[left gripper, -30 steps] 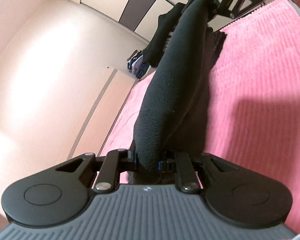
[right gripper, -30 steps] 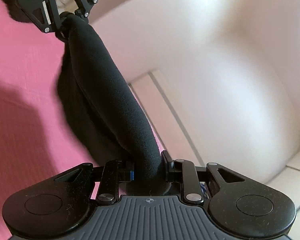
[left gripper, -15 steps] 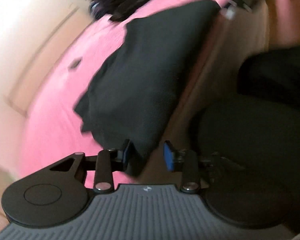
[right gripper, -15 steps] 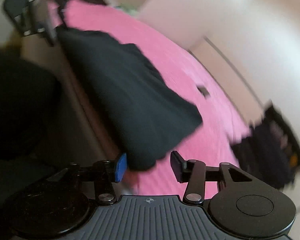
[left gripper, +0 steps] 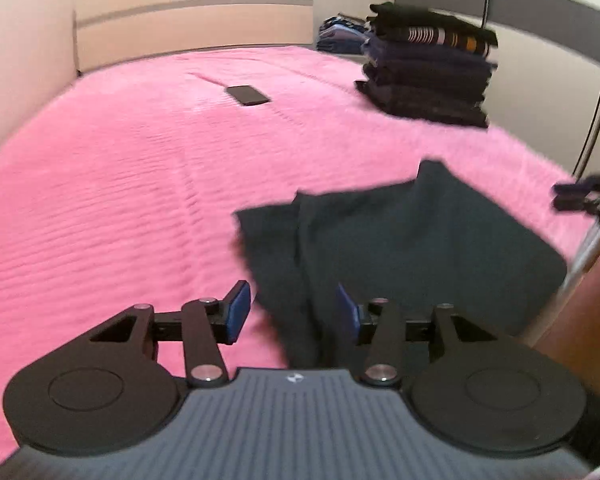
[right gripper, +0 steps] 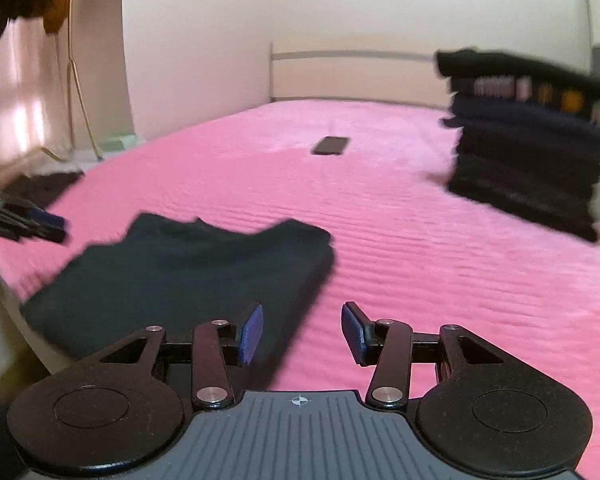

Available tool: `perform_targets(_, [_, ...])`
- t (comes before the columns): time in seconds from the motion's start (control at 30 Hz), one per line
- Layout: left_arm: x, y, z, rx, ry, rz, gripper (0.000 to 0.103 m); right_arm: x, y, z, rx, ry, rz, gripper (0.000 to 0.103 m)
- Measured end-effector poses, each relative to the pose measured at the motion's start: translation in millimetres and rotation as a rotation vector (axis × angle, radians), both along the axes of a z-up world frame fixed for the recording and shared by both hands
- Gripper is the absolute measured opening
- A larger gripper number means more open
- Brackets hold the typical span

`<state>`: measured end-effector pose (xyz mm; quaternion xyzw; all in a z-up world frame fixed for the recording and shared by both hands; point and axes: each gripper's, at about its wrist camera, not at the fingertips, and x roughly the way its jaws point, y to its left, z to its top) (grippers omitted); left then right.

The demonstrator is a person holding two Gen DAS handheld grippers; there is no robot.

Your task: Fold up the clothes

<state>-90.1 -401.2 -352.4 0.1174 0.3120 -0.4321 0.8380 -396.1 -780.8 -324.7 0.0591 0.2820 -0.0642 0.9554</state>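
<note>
A dark folded garment [left gripper: 400, 240] lies flat on the pink bedspread [left gripper: 120, 208] at the near edge of the bed. My left gripper [left gripper: 292, 312] is open just above the garment's near left corner, and the cloth runs loosely between its blue pads [left gripper: 238, 312]. In the right wrist view the same garment [right gripper: 188, 264] lies left of centre, with my right gripper [right gripper: 302, 334] open over its right edge and holding nothing. Each view catches the other gripper's tip at its side: the right gripper [left gripper: 588, 198] and the left gripper [right gripper: 32, 220].
A tall stack of folded dark clothes [left gripper: 428, 76] stands at the far right of the bed, also seen as the stack [right gripper: 528, 140]. A black phone [left gripper: 247, 95] lies mid-bed. A headboard [left gripper: 196, 20] and wardrobe [left gripper: 540, 40] stand behind. A person's arm [left gripper: 588, 300] is at the right.
A second ago both grippers were shut on the garment, stretched in the air between them. They have since opened and the garment now lies on the bed.
</note>
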Motion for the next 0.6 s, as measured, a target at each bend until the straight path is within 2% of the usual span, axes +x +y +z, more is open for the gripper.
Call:
perform_targets(0.1, [30, -32, -11, 0.035, 0.014, -0.007, 0.045, 38, -11, 3, 0.081, -0.004, 0.026, 0.047])
perform_targets(0.2, [59, -52, -26, 0.089, 0.023, 0.013, 0.044, 58, -15, -10, 0.158, 0.003, 0.015, 0.047])
perform_targets(0.33, [91, -64, -43, 0.081, 0.083, 0.024, 0.043, 84, -38, -32, 0.23, 0.041, -0.038, 0.047])
perform_targets(0.43, [103, -68, -51, 0.073, 0.099, 0.041, 0.031, 95, -53, -41, 0.32, 0.036, -0.046, 0.046])
perform_targets(0.47, [103, -66, -52, 0.063, 0.097, 0.049, 0.018, 97, -54, -43, 0.335, 0.032, -0.045, 0.023])
perform_targets(0.5, [102, -64, -51, 0.053, 0.096, 0.052, 0.015, 97, -54, -44, 0.336, 0.028, -0.042, 0.01])
perform_targets(0.57, [96, -62, -51, 0.055, 0.078, 0.039, 0.01, 96, -52, -45, 0.331, 0.023, -0.037, 0.003])
perform_targets(0.6, [92, -62, -51, 0.059, 0.068, 0.029, 0.006, 94, -50, -45, 0.317, 0.025, -0.035, 0.003])
